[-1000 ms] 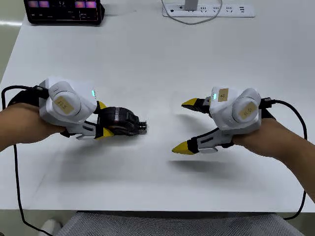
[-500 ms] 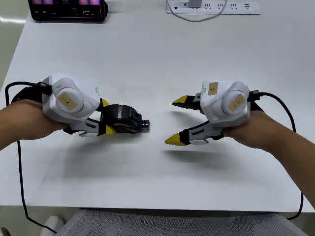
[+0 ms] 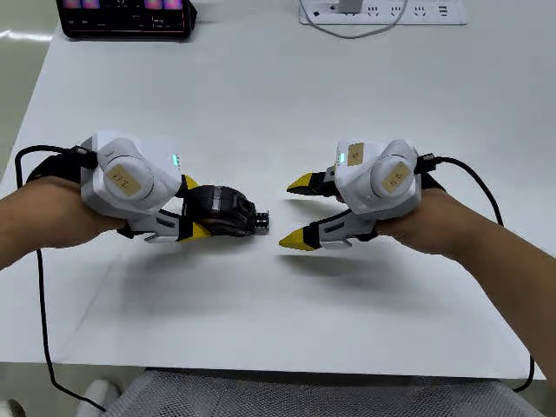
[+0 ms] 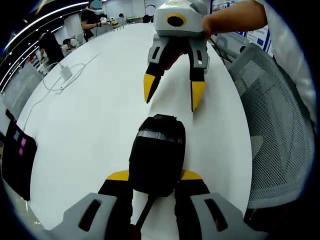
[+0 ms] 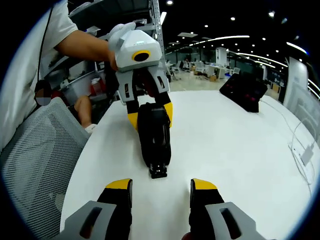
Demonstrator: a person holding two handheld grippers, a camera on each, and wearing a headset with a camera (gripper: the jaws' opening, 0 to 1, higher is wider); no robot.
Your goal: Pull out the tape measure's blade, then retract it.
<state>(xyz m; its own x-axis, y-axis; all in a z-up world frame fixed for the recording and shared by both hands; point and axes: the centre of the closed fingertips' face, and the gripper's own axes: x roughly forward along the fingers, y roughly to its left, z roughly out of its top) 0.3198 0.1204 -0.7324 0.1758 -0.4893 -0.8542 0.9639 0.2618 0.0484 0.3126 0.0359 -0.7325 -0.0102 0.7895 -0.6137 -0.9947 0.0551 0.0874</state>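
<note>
A black tape measure (image 3: 222,214) lies on the white table (image 3: 261,95), with my left gripper (image 3: 189,207) shut on its body. From behind, its case (image 4: 157,152) sits between the yellow-tipped fingers in the left gripper view. The blade's end hook (image 3: 261,223) points right, toward my right gripper (image 3: 298,211), which is open a short way off. In the right gripper view the tape measure (image 5: 154,135) lies just ahead of the open yellow fingertips (image 5: 119,185), hook end (image 5: 158,172) nearest. No blade is drawn out.
A dark tablet (image 3: 126,17) stands at the table's far left edge and a white power strip (image 3: 382,10) with a cable at the far right. Black cables trail from both grippers. A mesh chair (image 3: 287,395) is at the near edge.
My right gripper has moved left, toward the tape measure's hook, and stays open. The left gripper holds the tape measure in much the same place. The head camera has tilted slightly.
</note>
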